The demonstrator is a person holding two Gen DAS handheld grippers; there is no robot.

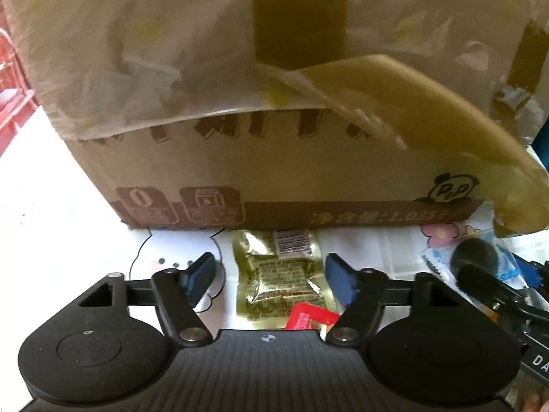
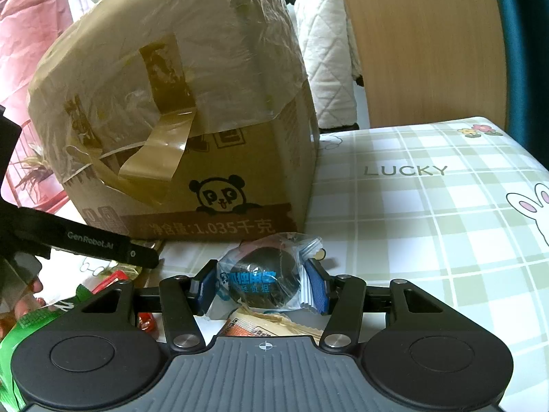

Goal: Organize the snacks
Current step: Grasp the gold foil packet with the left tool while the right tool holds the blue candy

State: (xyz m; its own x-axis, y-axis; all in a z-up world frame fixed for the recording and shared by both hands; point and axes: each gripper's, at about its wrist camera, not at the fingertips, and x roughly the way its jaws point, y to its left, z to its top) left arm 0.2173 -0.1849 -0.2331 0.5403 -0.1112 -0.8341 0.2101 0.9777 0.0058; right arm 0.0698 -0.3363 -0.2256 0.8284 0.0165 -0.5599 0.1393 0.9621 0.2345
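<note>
Fingers of the left gripper (image 1: 269, 276) tilt down, spread around the gold packet (image 1: 279, 274); right gripper (image 2: 262, 283) clamps the round snack (image 2: 262, 279).

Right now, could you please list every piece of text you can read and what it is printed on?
"LUCKY": tablecloth.
"净含量:1.035千克": cardboard box, beside its panda logo.
"GenRobot.AI": left gripper, seen from the right wrist.
Blue print on the wrapped snack in the right gripper: too blurred.
Gold packet: too small.

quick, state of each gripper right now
left gripper: open, gold packet lies between its pads, not gripped
right gripper: shut on clear-wrapped dark snack
</note>
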